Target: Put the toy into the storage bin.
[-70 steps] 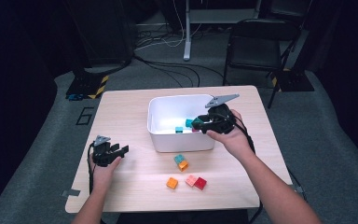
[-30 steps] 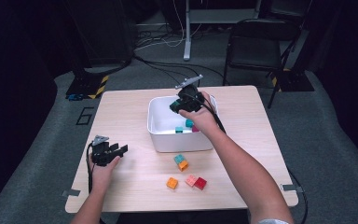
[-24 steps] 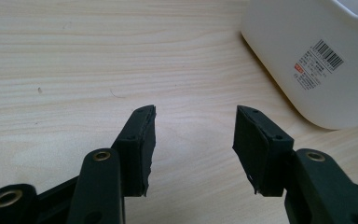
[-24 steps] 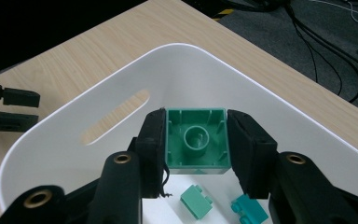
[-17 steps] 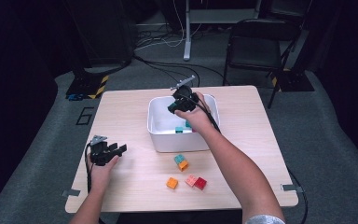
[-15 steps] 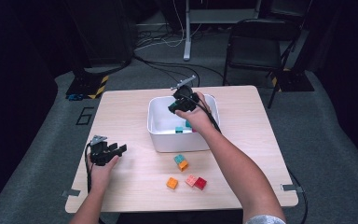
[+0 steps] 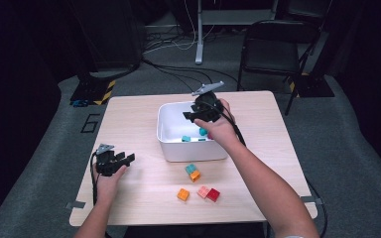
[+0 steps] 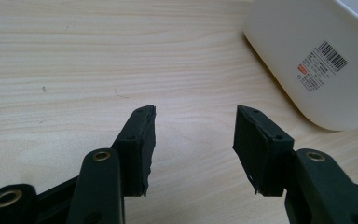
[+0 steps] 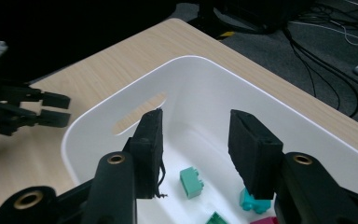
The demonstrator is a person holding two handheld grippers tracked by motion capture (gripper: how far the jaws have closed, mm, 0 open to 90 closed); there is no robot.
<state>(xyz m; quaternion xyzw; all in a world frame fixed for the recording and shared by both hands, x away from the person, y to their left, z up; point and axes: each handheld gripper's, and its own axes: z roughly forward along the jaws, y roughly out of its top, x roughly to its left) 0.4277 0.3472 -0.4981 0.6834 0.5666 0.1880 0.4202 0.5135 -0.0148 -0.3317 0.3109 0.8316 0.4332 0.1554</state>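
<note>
Bin [image 7: 168, 148] at the tabletop's [image 7: 129, 119] far middle: right tool [image 7: 194, 115] hovers inside, spread and empty, over green blocks [image 9: 191, 182]; left tool [image 7: 124, 158] spread too.

We seem to be in a lab or studio set up for recording. A small wooden table [image 7: 144, 144] stands on grey carpet [image 7: 357, 148] against dark surroundings, cables [image 7: 173, 47] trail across the floor, a folding chair [image 7: 270, 49] waits behind, and black-and-yellow tape [image 7: 104, 91] marks the floor.
</note>
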